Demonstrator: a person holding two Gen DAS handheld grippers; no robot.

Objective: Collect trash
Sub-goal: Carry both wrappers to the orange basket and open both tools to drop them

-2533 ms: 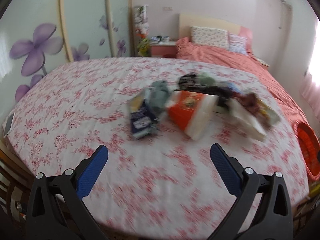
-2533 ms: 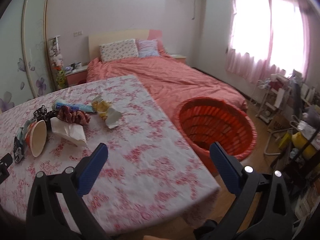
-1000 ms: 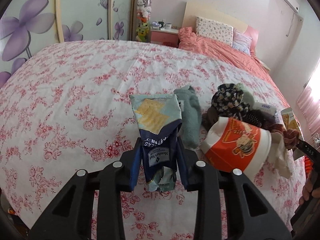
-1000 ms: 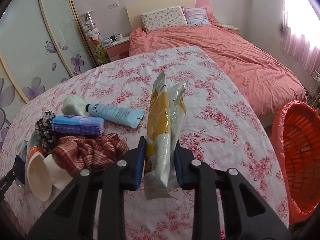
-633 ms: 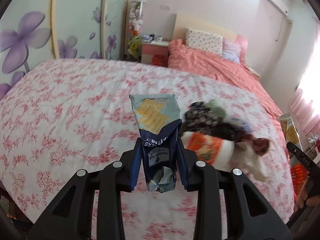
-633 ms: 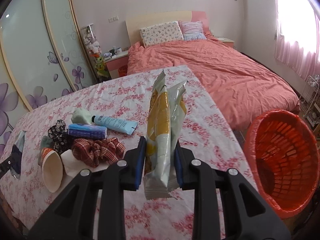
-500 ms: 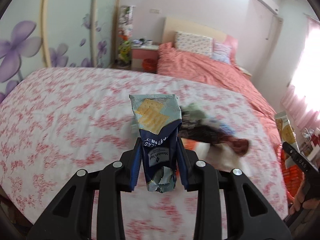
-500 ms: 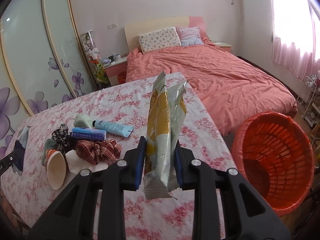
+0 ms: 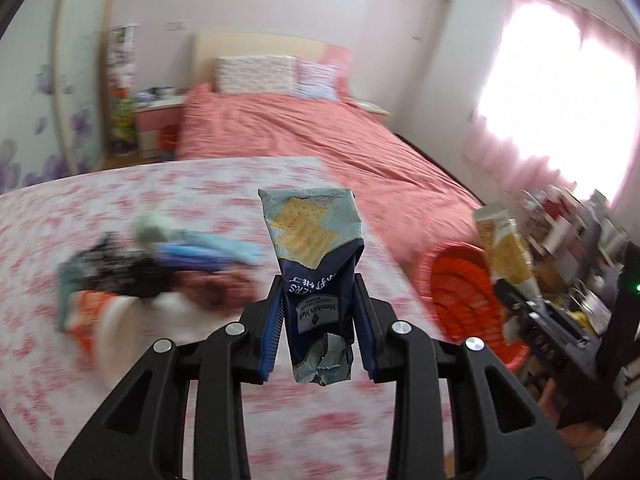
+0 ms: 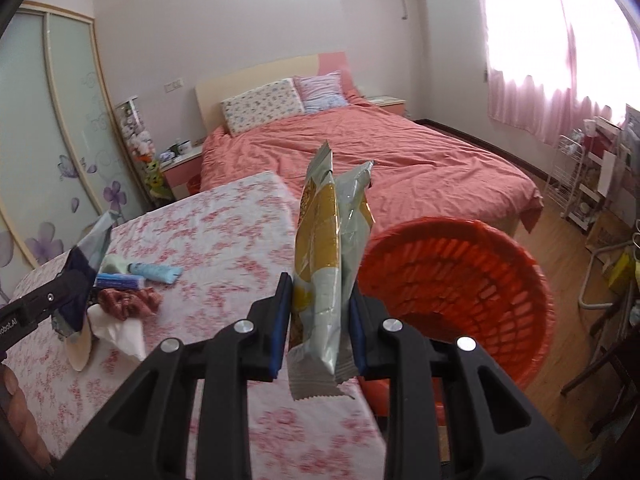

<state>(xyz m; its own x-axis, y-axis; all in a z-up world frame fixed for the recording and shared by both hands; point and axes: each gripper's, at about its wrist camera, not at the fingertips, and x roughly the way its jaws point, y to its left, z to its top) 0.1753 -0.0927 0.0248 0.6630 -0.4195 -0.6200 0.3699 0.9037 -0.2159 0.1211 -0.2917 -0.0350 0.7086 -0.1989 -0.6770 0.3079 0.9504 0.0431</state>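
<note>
Left gripper [image 9: 319, 322] is clamped on a blue cracker wrapper [image 9: 316, 280], holding it upright above the floral surface [image 9: 120, 208]. Right gripper [image 10: 318, 320] is pinched on a yellow snack bag [image 10: 326, 264], also upright, right next to the orange basket [image 10: 472, 276] that sits off the surface's edge by the bed [image 10: 400, 160]. Left on the surface: a tube [image 10: 154, 270], a blue pack [image 10: 120, 281], a red scrunchie [image 10: 128, 300] and a white tissue [image 10: 120, 330]. The left view is pretty blurry, so that pile looks like a smear there, maybe with a cup [image 9: 100, 316] in it.
</note>
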